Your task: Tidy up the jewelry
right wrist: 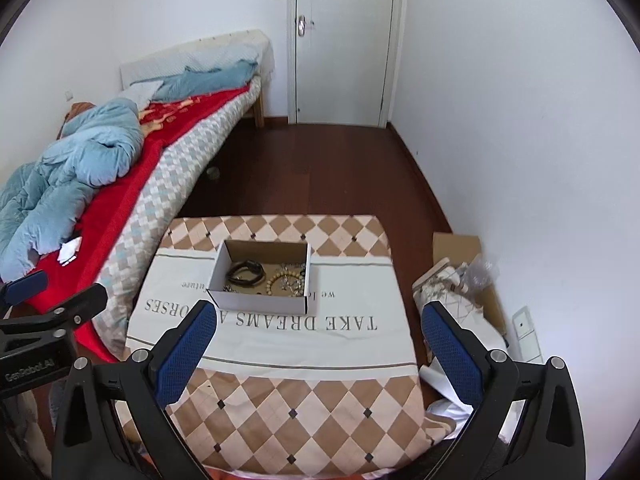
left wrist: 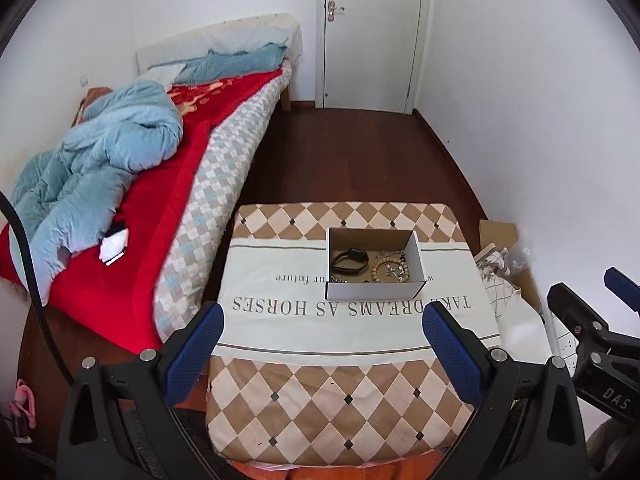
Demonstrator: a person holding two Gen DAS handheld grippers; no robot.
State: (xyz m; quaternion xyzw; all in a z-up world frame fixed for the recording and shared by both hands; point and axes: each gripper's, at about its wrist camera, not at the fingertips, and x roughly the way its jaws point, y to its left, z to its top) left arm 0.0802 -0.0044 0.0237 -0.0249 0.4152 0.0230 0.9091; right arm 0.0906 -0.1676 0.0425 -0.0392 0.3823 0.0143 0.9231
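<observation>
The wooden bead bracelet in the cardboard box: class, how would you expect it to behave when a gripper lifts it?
The wooden bead bracelet is probably floppy: a ring of separate beads should sag from one pinch point. The round beads may slip between the pads. Metal chains lie against it in the cardboard box, so it could drag them along.

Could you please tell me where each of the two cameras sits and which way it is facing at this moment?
Left wrist view: sits on the left tool, looking forward and down over the cloth-covered table at the cardboard box; its own blue fingers spread open, with the right tool at the right edge.
Right wrist view: sits on the right tool, facing the same way from further right; its own open fingers show, with the left tool at the left edge.
Shared: table, box of jewelry, bed, door.
</observation>
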